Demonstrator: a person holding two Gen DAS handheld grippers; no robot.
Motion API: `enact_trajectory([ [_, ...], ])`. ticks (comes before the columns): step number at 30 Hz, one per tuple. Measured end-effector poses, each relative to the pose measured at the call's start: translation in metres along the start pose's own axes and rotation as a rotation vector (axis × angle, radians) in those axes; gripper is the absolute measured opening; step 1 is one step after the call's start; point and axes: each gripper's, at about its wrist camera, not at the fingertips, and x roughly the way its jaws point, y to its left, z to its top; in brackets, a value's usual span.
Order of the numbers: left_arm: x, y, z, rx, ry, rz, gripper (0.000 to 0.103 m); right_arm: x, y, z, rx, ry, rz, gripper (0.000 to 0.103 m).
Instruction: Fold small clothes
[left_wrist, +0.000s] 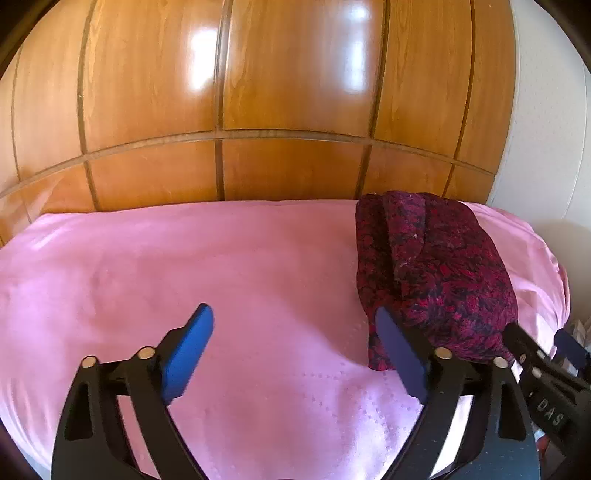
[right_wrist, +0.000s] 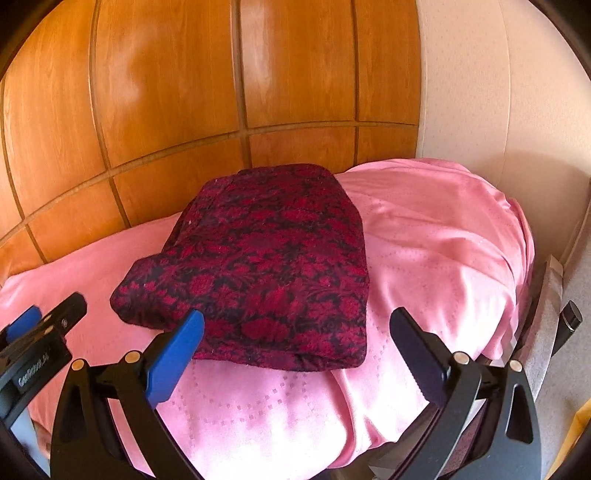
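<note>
Here folded garment (right_wrist: 266, 266) on pink bedspread (right_wrist: 443, 240); left tool (left_wrist: 295, 347), right tool (right_wrist: 299, 354) both released, empty

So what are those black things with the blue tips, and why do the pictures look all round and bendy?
Those are tongs that a person holds, one in each hand. Each has two black arms ending in blue pads, and a small camera sits on it looking forward. That camera bends the picture, which is why the wooden wall looks curved.

One picture is from the left tongs, the other from the right tongs. Each camera also catches a bit of the other tongs at its edge.

Under them lies a pink cover. On it rests a folded dark red flowery garment, best seen from the right camera.

Both tongs are open wide and hold nothing. The garment just lies there on its own.
</note>
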Motion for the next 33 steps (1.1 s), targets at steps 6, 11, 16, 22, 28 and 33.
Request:
enact_trajectory([
  [6, -0.005, 0.0, -0.001, 0.01, -0.014, 0.001, 0.093, 0.001, -0.001, 0.003, -0.006, -0.005, -0.008, 0.1],
  [11, -0.008, -0.002, -0.001, 0.01, -0.022, 0.0, 0.096, 0.003, 0.001, 0.004, -0.014, 0.0, -0.004, 0.1],
  [16, -0.008, -0.002, -0.001, 0.009, -0.018, -0.008, 0.096, 0.003, 0.004, 0.006, -0.02, 0.002, 0.004, 0.1],
  [22, -0.005, -0.004, 0.0, 0.026, -0.016, -0.014, 0.096, 0.007, 0.008, 0.004, -0.026, 0.012, 0.014, 0.1],
  [28, -0.005, -0.009, 0.0, 0.034, -0.015, -0.019, 0.096, 0.012, 0.006, 0.005, -0.026, 0.023, 0.016, 0.1],
  [33, -0.003, -0.01, 0.0, 0.033, -0.01, -0.02, 0.096, 0.013, 0.008, 0.005, -0.03, 0.026, 0.02, 0.1],
])
